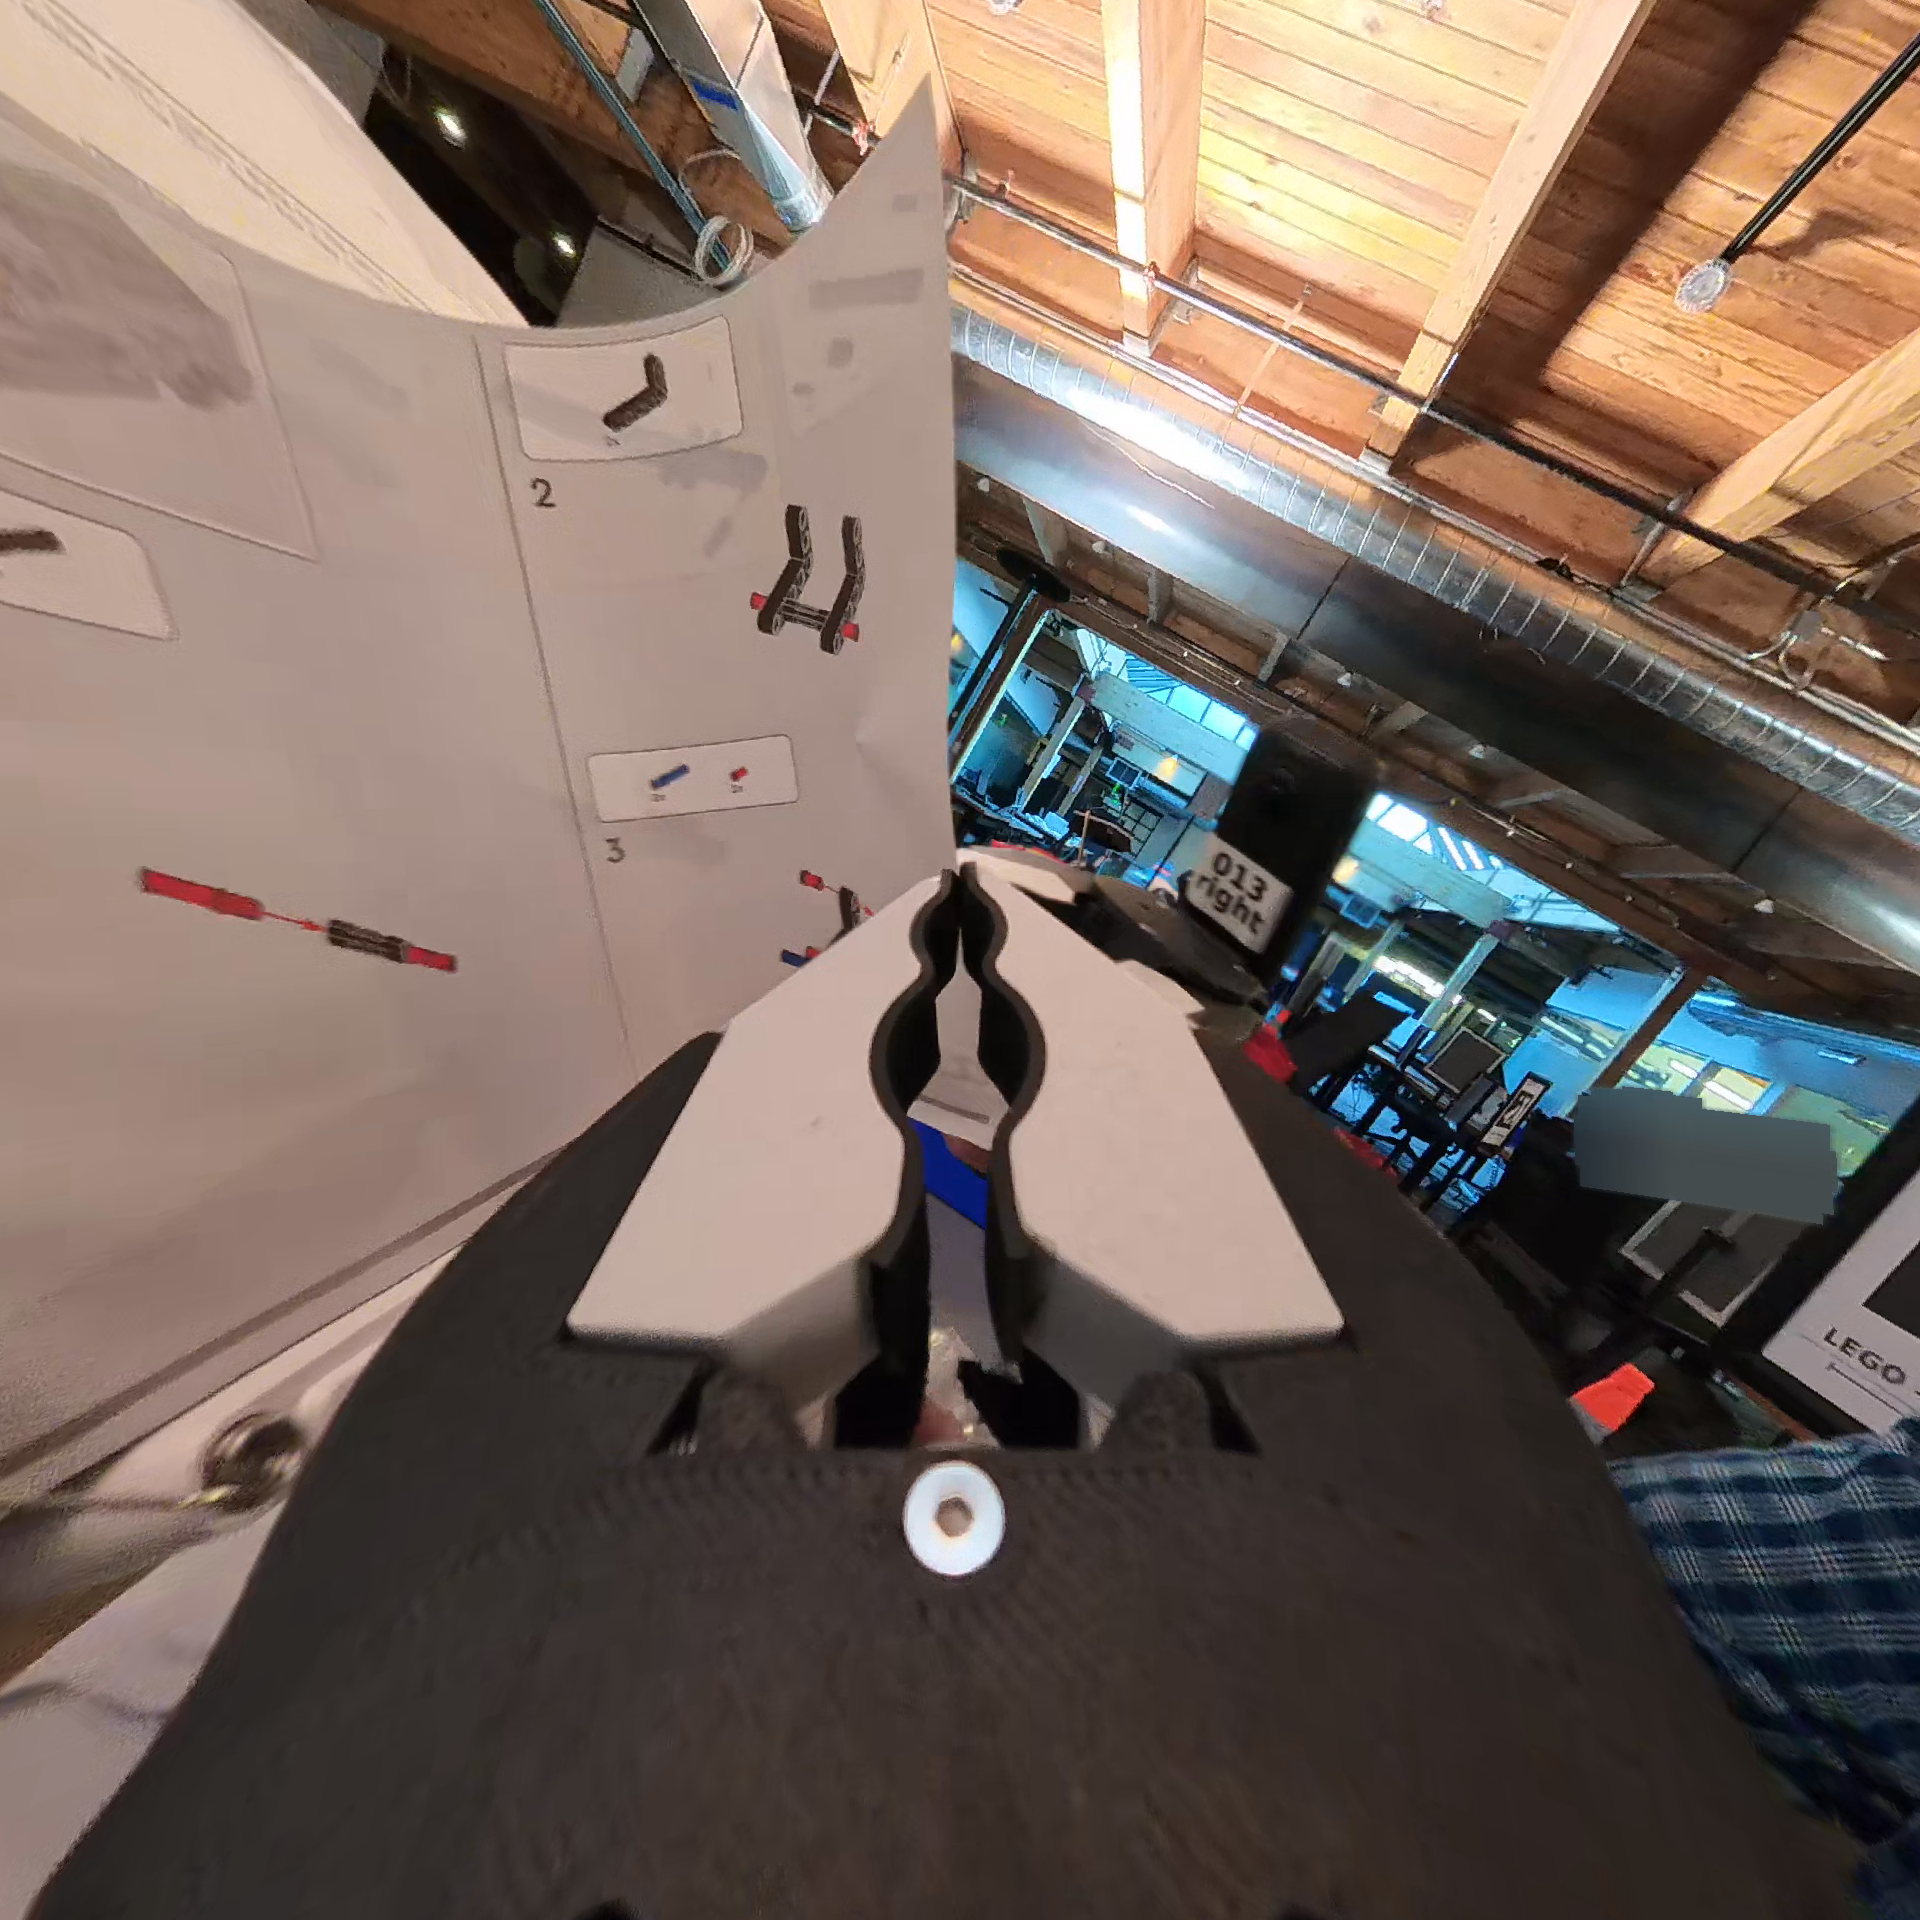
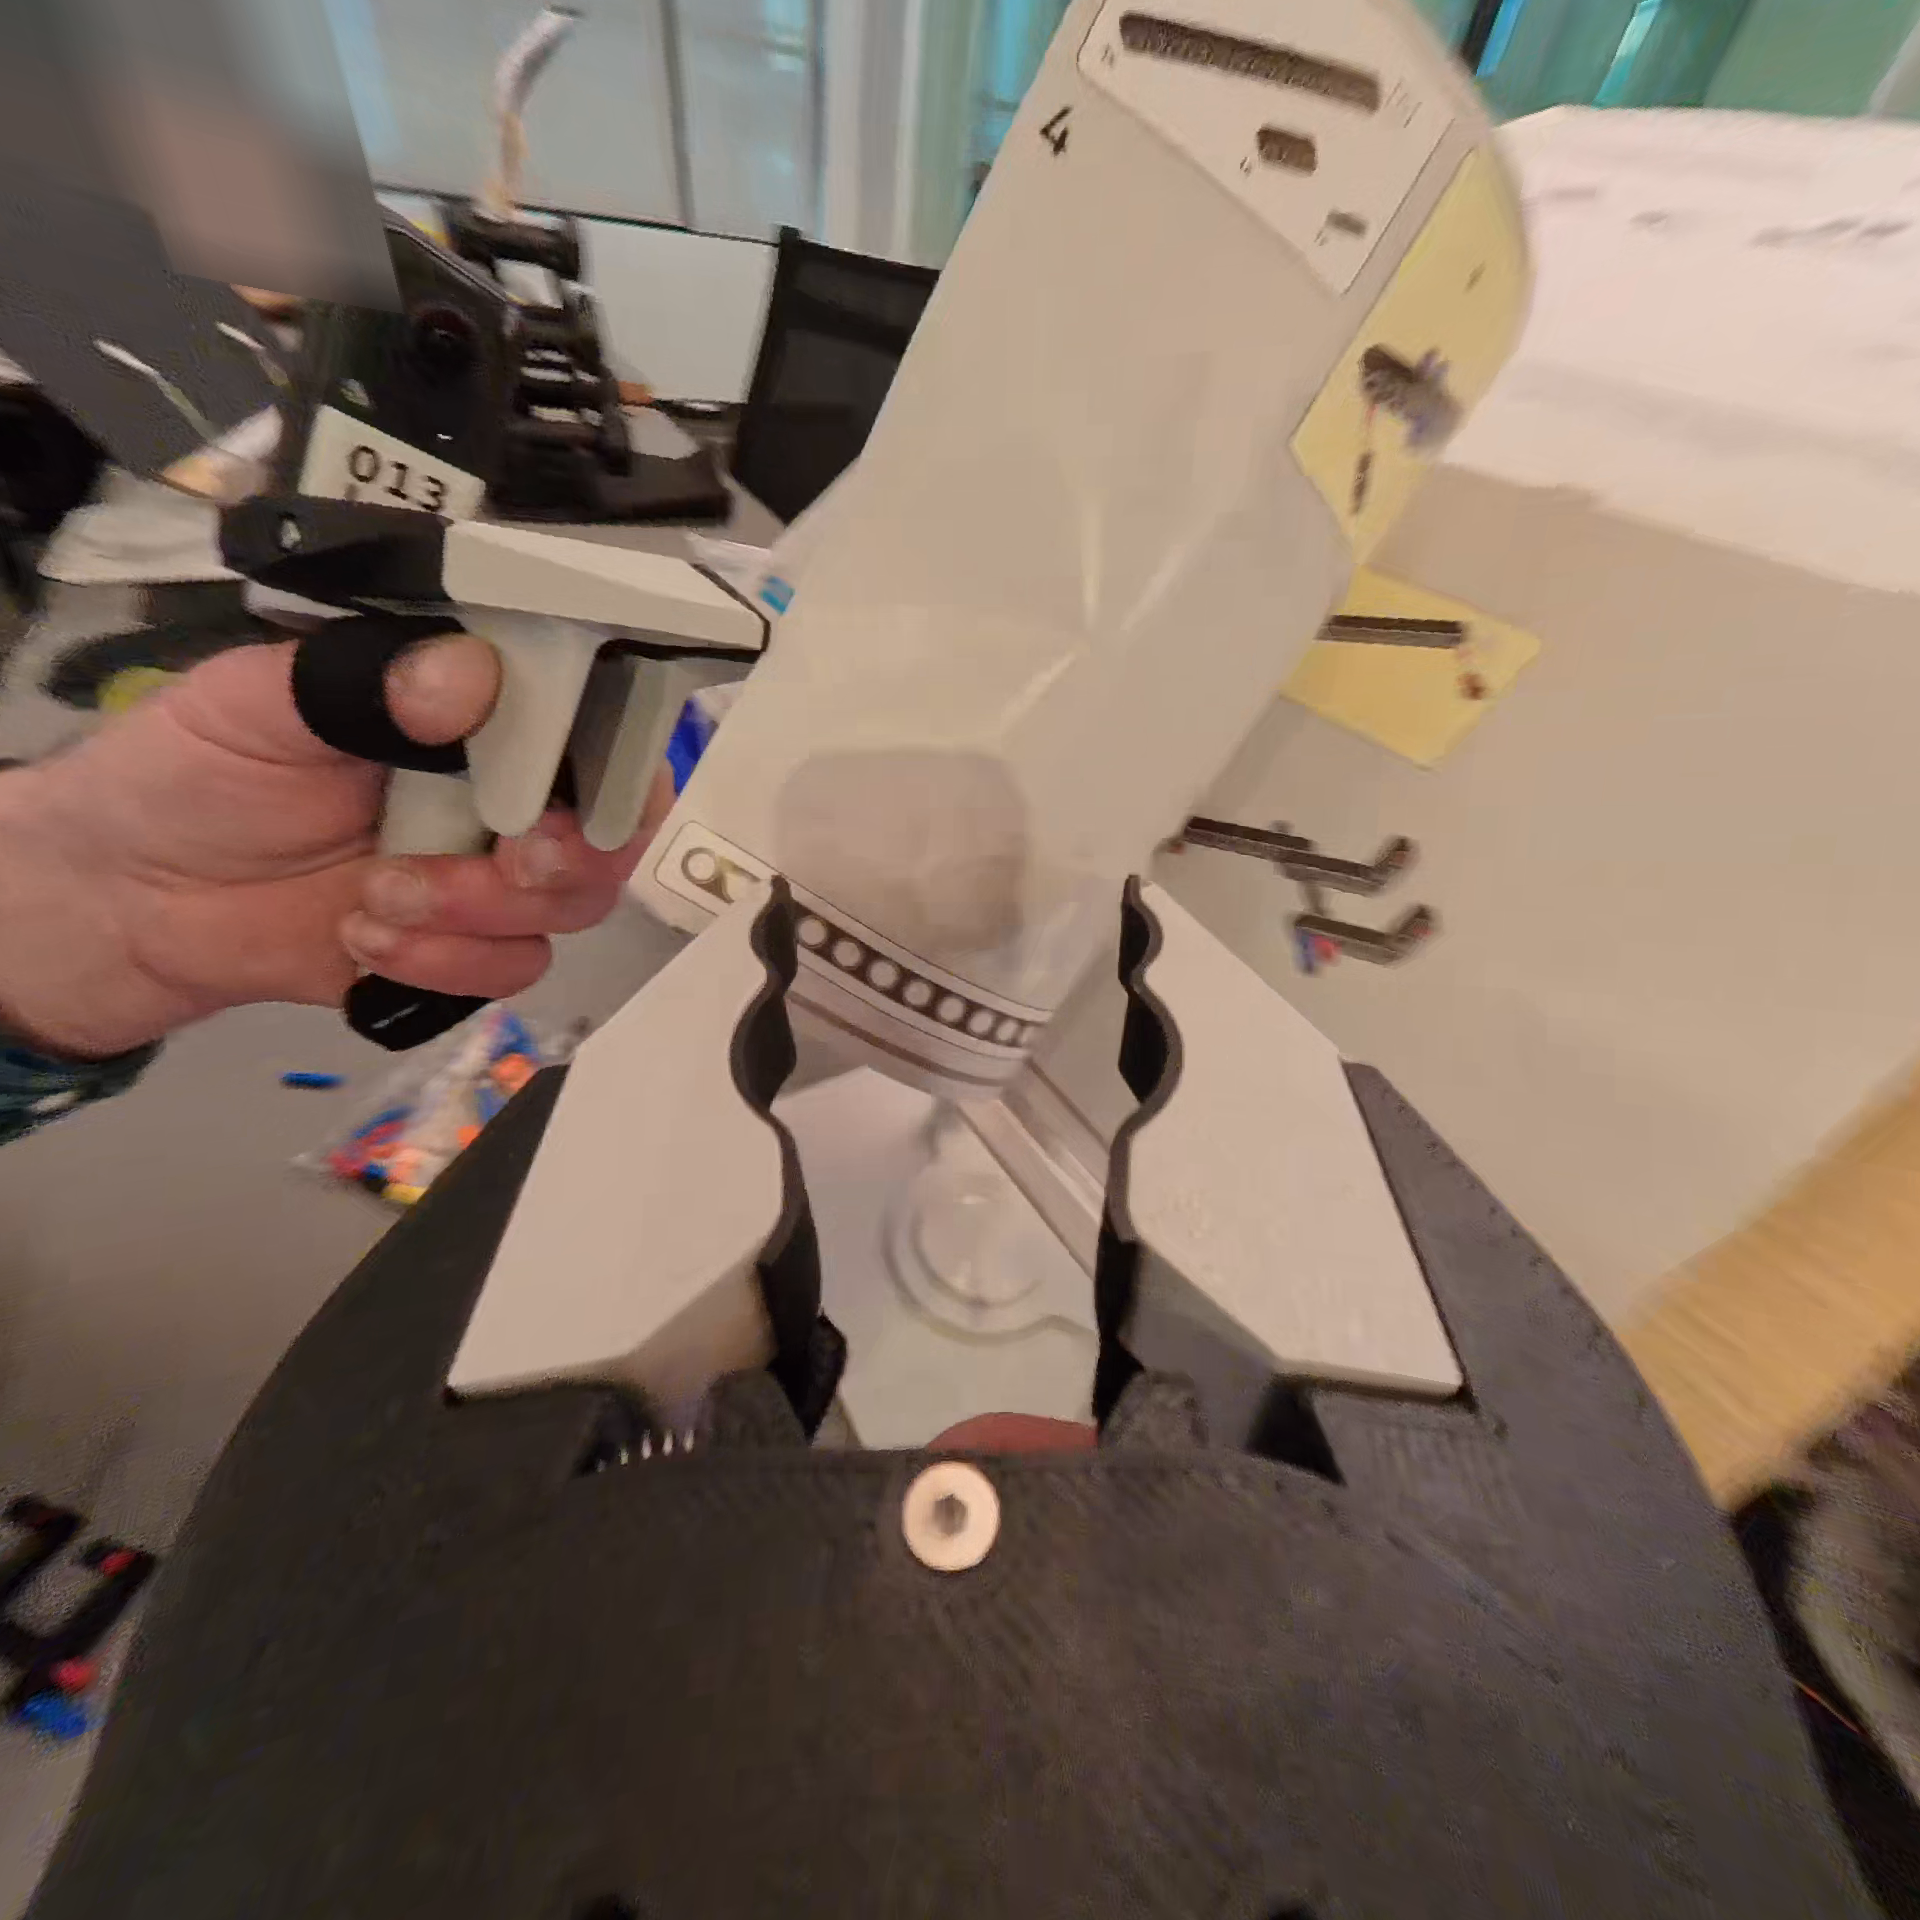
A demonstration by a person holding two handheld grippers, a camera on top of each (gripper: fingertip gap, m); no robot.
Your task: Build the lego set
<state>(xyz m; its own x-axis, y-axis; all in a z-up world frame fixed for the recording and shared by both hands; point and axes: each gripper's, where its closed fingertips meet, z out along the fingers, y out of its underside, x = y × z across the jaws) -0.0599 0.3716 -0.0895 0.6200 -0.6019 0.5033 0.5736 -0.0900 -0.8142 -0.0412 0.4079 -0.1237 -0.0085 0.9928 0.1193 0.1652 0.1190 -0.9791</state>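
The instruction booklet (image 1: 364,727) stands open and curls upward, filling the left of the left wrist view. My left gripper (image 1: 957,883) is shut on the edge of one page. In the right wrist view, a hand holds that gripper (image 2: 748,629) pinched on the lifted page (image 2: 1039,571). My right gripper (image 2: 953,899) is open and empty, its jaws wide apart just in front of the page's lower edge. A small black assembly with red and blue pins (image 2: 62,1621) lies on the table at the lower left. The right gripper's body (image 1: 1132,935) shows just past my left fingertips.
A clear bag of coloured Lego pieces (image 2: 416,1127) lies on the grey table (image 2: 187,1299), with a loose blue pin (image 2: 310,1081) beside it. A clear stand with a metal rail (image 2: 977,1236) sits under the booklet. Black equipment (image 2: 540,364) stands behind. A plaid sleeve (image 1: 1787,1621) is at right. One gripper's finger ends stand about 6 centimetres off the other's.
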